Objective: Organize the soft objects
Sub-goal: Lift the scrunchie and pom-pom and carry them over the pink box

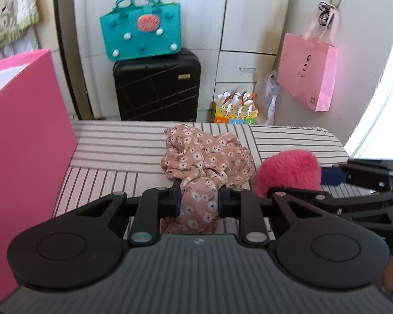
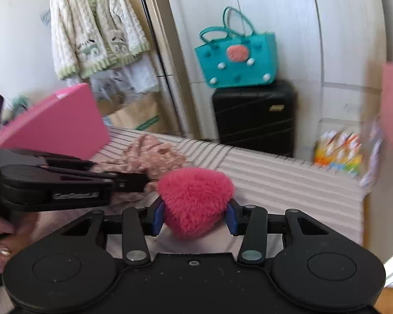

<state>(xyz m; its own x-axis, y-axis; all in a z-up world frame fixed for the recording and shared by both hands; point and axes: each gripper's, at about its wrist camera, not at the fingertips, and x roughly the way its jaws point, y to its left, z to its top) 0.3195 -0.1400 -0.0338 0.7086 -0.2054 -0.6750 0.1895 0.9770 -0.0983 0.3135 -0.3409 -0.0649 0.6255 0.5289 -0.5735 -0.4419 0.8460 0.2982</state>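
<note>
Little looked done, by my reading; both soft things lay on the striped worktop (image 1: 112,144), neither yet in the pink bag (image 1: 26,157) standing open at its left end. The left gripper (image 1: 199,200) was clenched on a fold of the floral cloth (image 1: 209,154), a crumpled peach heap; the right gripper (image 2: 195,216) grasped the fluffy pink heart (image 2: 195,196), plush and shaggy, just beside the cloth. Carrying both to the bag seemingly remained.
</note>
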